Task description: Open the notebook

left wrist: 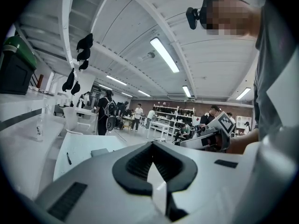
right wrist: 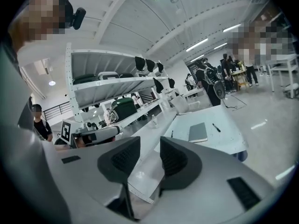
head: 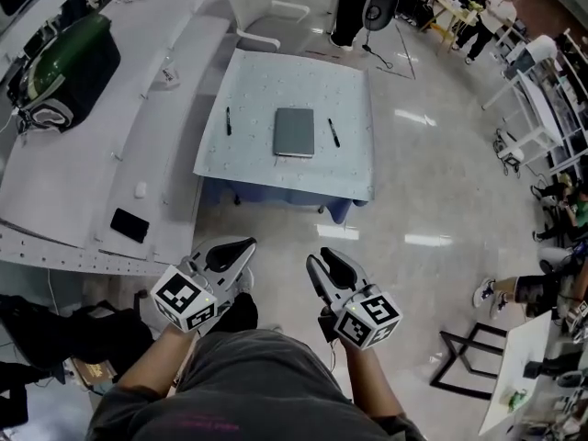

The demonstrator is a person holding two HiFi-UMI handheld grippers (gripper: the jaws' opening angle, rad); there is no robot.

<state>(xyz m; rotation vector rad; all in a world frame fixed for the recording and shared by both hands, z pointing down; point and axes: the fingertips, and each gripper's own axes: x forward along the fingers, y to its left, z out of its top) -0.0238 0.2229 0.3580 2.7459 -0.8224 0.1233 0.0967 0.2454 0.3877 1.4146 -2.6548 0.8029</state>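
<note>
Glossy workshop floor (head: 413, 200) surrounds a white table (head: 266, 177), with the grey notebook (head: 294, 131) lying shut and flat at the table's middle. One pen (head: 228, 120) lies toward the table's left edge and another pen (head: 333, 132) toward its right. Both hand-held tools hang well short of the table's near edge, close to the person's body. The left gripper (head: 241, 249) has its pads pressed together at the tips with nothing between them. The right gripper (head: 323, 257) has its jaws a little apart, also empty. The task has not begun; the whole reach to the table is yet to come.

Trouble would most likely start at the cover. A jaw pushed against the edge of a book lying loose on a smooth top may slide it across the table rather than lift the cover, unless the other tool pins it down. A deep bite could take pages along with the cover. A wide sweep over the table could also roll either pen off its edge.
</note>
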